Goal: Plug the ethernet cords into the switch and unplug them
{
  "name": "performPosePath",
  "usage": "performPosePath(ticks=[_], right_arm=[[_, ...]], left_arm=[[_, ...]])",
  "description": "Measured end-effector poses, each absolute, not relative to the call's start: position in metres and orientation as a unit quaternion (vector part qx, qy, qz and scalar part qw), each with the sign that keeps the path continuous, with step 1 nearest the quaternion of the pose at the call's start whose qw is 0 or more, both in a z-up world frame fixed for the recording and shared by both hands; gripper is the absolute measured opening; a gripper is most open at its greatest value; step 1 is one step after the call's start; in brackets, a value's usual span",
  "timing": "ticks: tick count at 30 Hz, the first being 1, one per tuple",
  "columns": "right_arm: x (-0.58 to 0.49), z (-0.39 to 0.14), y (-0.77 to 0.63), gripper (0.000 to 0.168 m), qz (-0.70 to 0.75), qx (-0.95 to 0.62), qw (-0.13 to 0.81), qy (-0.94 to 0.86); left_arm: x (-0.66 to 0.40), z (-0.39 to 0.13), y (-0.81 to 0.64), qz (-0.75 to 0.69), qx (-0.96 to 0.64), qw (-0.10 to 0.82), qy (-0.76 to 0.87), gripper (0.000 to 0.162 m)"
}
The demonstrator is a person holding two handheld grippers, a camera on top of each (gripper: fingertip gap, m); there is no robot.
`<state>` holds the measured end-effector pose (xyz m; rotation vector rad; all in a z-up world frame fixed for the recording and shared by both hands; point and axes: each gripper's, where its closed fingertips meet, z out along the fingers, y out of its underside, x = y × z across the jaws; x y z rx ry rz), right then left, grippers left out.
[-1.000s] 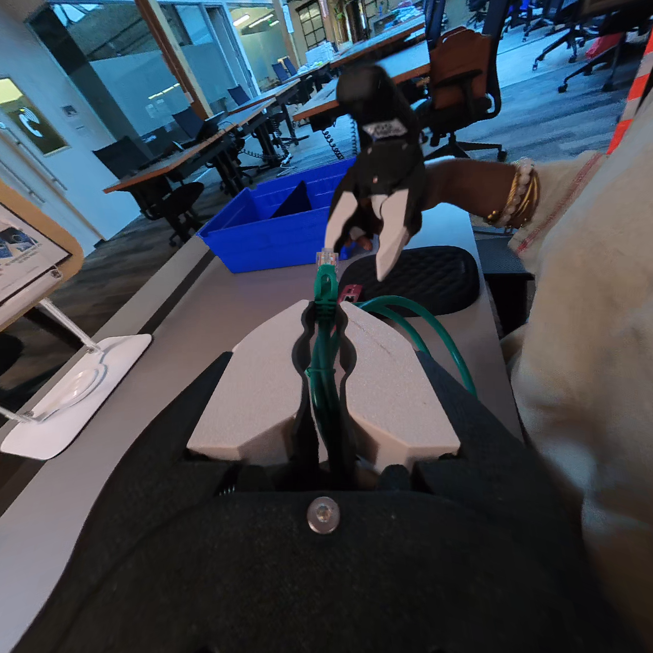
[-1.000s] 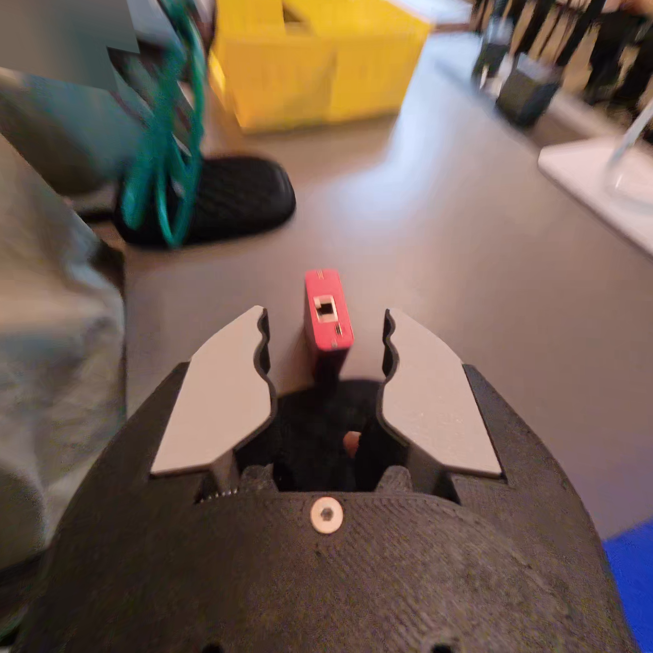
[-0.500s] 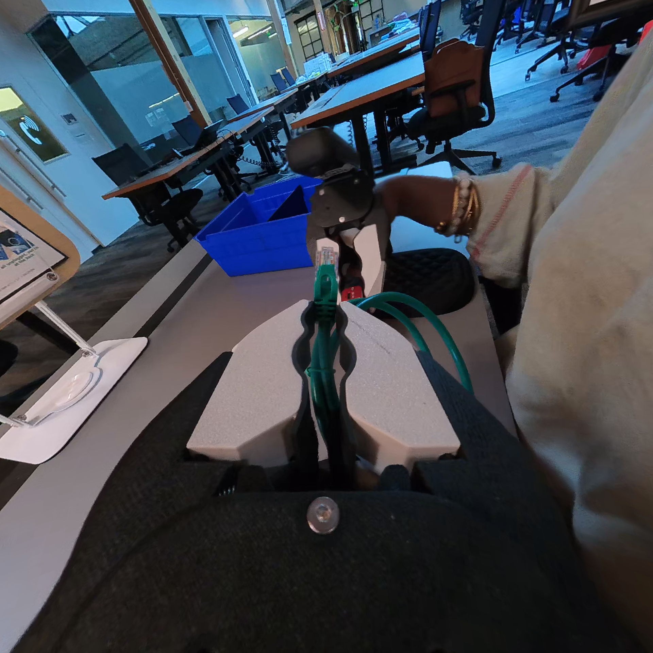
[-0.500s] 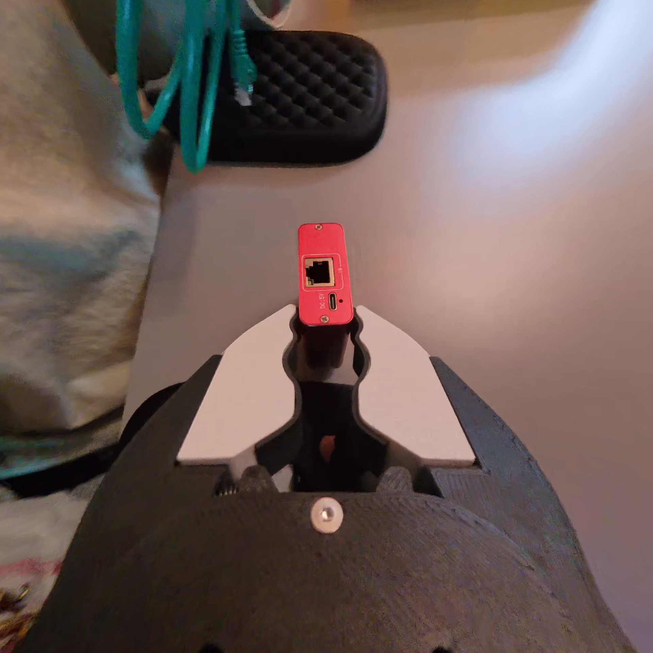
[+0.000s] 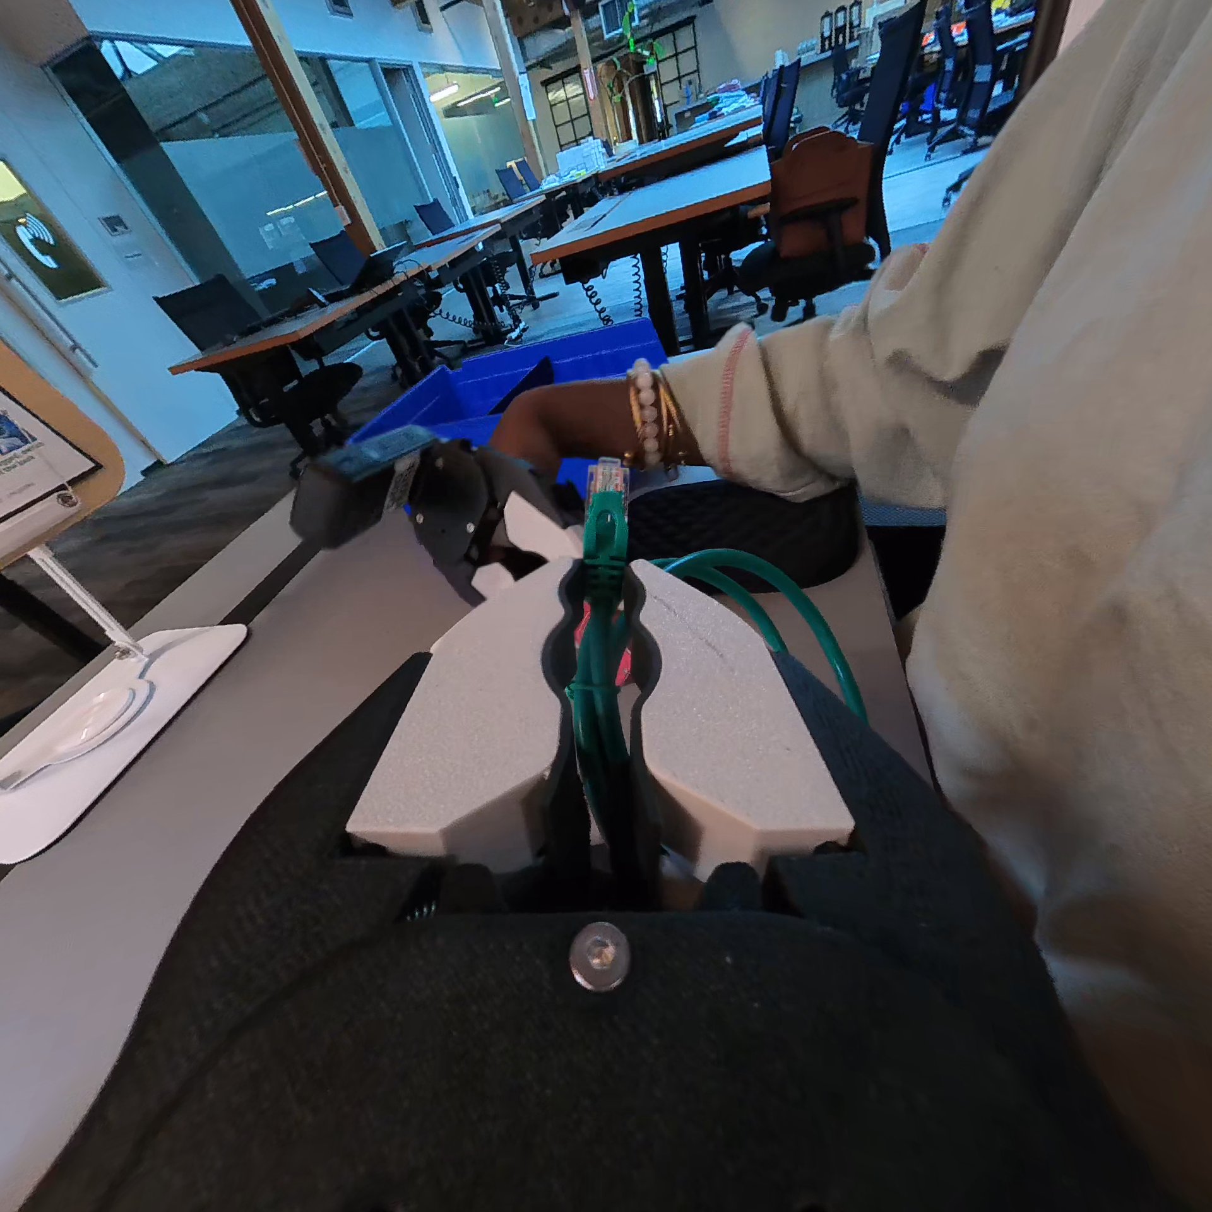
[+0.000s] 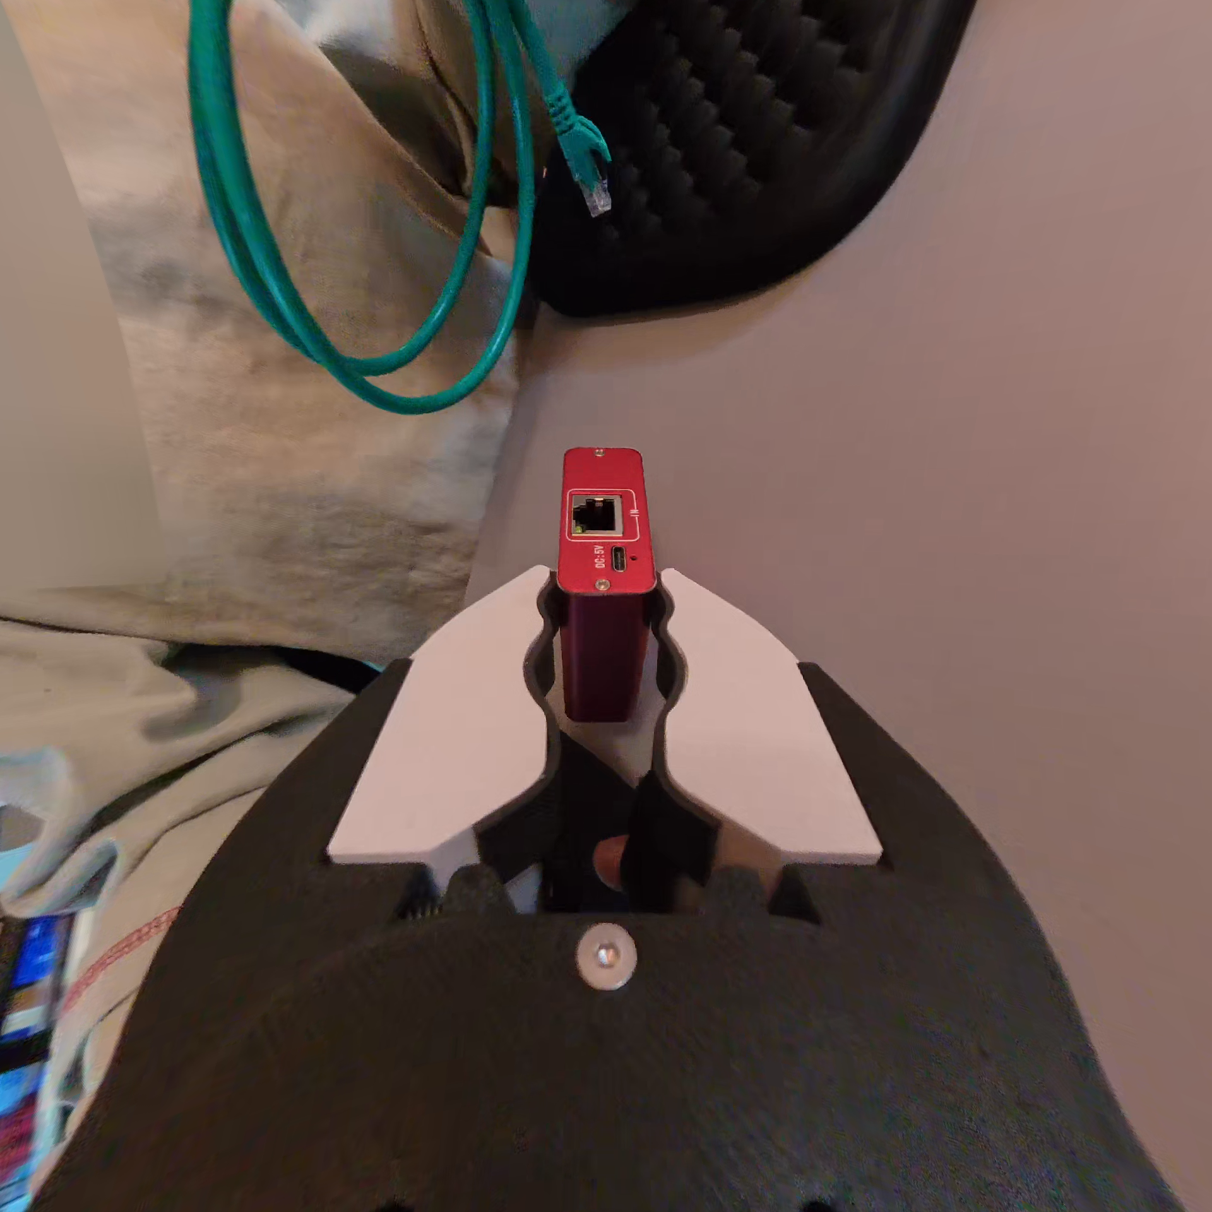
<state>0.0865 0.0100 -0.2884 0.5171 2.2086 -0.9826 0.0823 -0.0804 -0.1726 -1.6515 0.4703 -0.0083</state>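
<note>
Green cord (image 5: 600, 682) sits clamped between the closed jaws of the left gripper (image 5: 600, 584), its clear plug (image 5: 606, 475) standing upright beyond the fingertips (image 5: 525, 590). The rest of the cord loops out to the right and drops past the gripper body. In the right wrist view the same cord (image 6: 367, 262) hangs in two loops in front of a cream sleeve (image 6: 275, 459), with its other plug (image 6: 590, 177) dangling free above a black textured pad (image 6: 754, 151).

The right gripper (image 6: 606, 584) has its jaws closed on a small red switch (image 6: 606, 525), held by its sides near the front end. The switch's end face points away from the gripper and shows one empty network port with a smaller port just below it. Nothing is plugged into it, and the switch and both plugs are apart.

Seen from the left wrist view, the right gripper (image 5: 498, 557) lies low over the grey bench (image 5: 295, 688), just beyond the left fingertips. A blue bin (image 5: 472, 400) stands at the far end of the bench, a white stand base (image 5: 118, 695) at the left edge.
</note>
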Motion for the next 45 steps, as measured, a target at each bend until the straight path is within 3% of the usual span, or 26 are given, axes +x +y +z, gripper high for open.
performPosePath(ticks=[5, 11, 14, 16, 19, 21, 28, 33, 36, 45], right_arm=[[0.074, -0.301, 0.011, 0.031, -0.356, 0.216, 0.37, 0.83], [0.057, -0.315, 0.014, 0.039, -0.345, 0.232, 0.292, 0.861], [0.049, -0.307, 0.01, 0.058, -0.356, 0.247, 0.2, 0.879], [0.041, -0.298, 0.009, 0.082, -0.366, 0.271, 0.088, 0.886], [0.037, -0.283, 0.018, 0.103, -0.358, 0.351, -0.098, 0.859], [0.056, -0.284, 0.016, 0.101, -0.358, 0.384, -0.146, 0.838], [0.094, -0.325, 0.018, 0.085, -0.321, 0.481, -0.16, 0.8], [0.094, -0.333, 0.02, 0.085, -0.289, 0.477, -0.165, 0.814], [0.091, -0.33, 0.019, 0.067, -0.293, 0.472, -0.177, 0.812], [0.097, -0.286, 0.029, 0.067, -0.287, 0.425, -0.201, 0.835]], left_arm=[[0.081, -0.175, -0.08, 0.001, -0.728, 0.653, 0.206, 0.011], [0.081, -0.175, -0.082, 0.001, -0.727, 0.654, 0.208, 0.011], [0.079, -0.175, -0.082, 0.005, -0.729, 0.653, 0.204, 0.011], [0.078, -0.175, -0.083, 0.011, -0.73, 0.653, 0.203, 0.011], [0.076, -0.176, -0.084, 0.016, -0.732, 0.652, 0.198, 0.011], [0.075, -0.176, -0.084, 0.018, -0.732, 0.652, 0.198, 0.011], [0.078, -0.176, -0.082, 0.022, -0.732, 0.65, 0.201, 0.011], [0.08, -0.176, -0.082, 0.028, -0.733, 0.648, 0.204, 0.011], [0.08, -0.176, -0.082, 0.028, -0.733, 0.649, 0.204, 0.011], [0.079, -0.175, -0.084, 0.032, -0.732, 0.65, 0.202, 0.011]])
